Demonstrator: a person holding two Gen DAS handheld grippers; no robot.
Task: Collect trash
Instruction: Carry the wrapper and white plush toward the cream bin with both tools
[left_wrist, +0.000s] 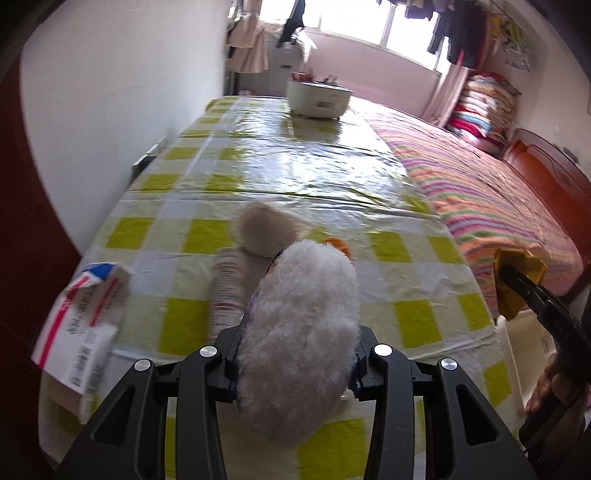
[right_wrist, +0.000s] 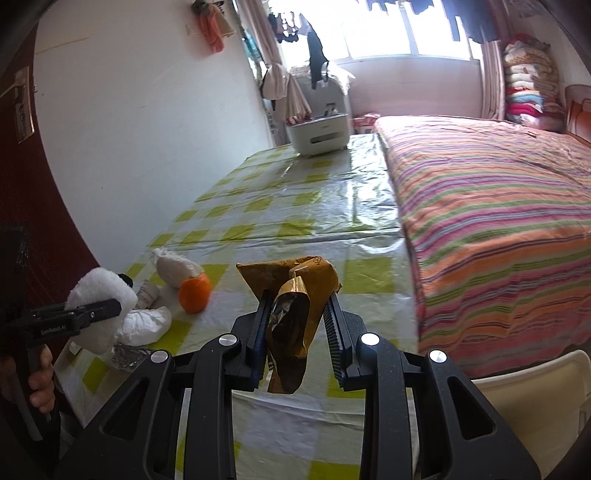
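- The left gripper (left_wrist: 295, 354) tilts down over the bench (left_wrist: 332, 177), clamped on a fluffy white wad (left_wrist: 301, 332) that bulges up between its fingers.
- The right gripper (right_wrist: 297, 310) slopes down less steeply, closed on a crumpled gold wrapper (right_wrist: 295, 295).
- An orange (right_wrist: 194, 293) and white crumpled wads (right_wrist: 144, 325) lie on the bench near its left edge.
- A hand (right_wrist: 40, 376) grips the left gripper's handle.

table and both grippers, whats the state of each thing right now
left gripper: jaws shut on white fluffy wad, held above the table
right gripper: jaws shut on crumpled gold wrapper, lifted
orange: whole, resting on table
white crumpled tissues: loose on table
carton: torn open, at table edge
white bin: upright at far end of the table, items inside
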